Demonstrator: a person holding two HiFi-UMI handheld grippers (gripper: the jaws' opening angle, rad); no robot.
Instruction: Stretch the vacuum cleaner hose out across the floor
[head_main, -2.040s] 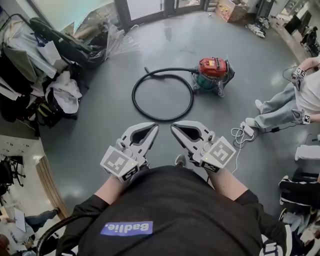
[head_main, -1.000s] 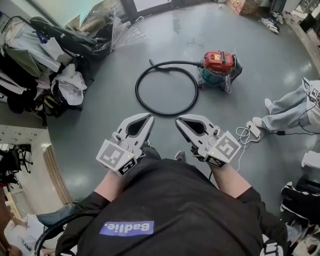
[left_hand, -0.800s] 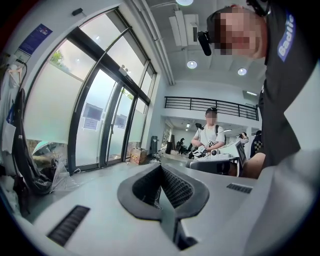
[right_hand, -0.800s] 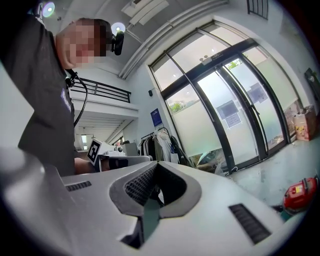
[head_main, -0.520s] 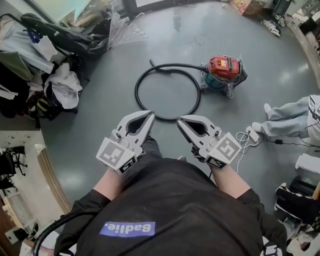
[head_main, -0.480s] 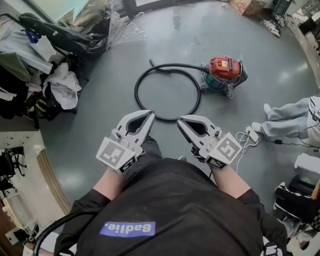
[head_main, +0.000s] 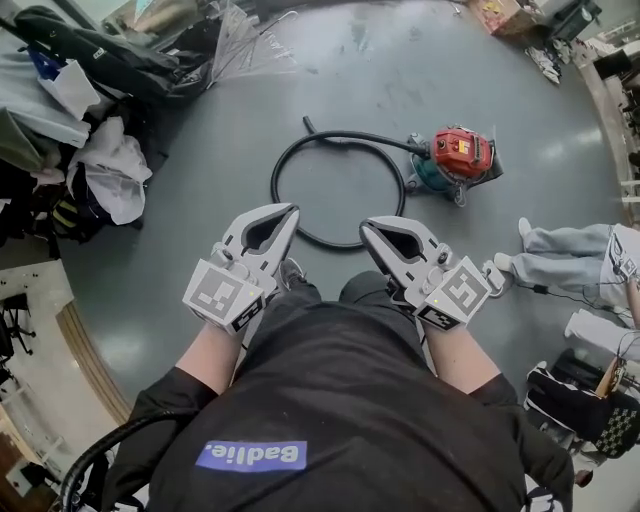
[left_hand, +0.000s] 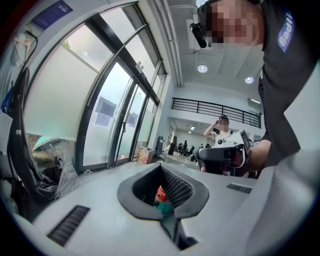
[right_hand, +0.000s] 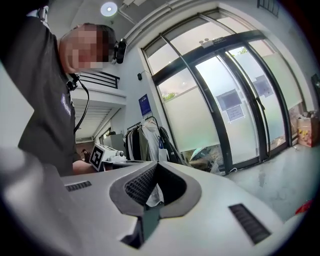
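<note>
The black vacuum hose (head_main: 277, 186) lies coiled in one round loop on the grey floor in the head view, its free end (head_main: 308, 125) pointing away at the top. The other end runs to the red and teal vacuum cleaner (head_main: 462, 156) at the right. My left gripper (head_main: 291, 209) hangs over the near left part of the loop, shut and empty. My right gripper (head_main: 366, 228) is beside it, over the loop's near right edge, also shut and empty. Both are held well above the floor. In the left gripper view the vacuum cleaner (left_hand: 161, 196) shows through the closed jaws.
Clothes and bags (head_main: 95, 165) are heaped along the left. A seated person's legs (head_main: 565, 250) and a white cable (head_main: 492, 270) lie at the right, with dark bags (head_main: 585, 405) nearer. Glass doors (left_hand: 110, 125) stand beyond the hose. Bare grey floor surrounds the loop.
The view has come closer to the hose, so the loop's near edge now sits right at the gripper tips. The hose and vacuum have not moved; both grippers stay shut.
</note>
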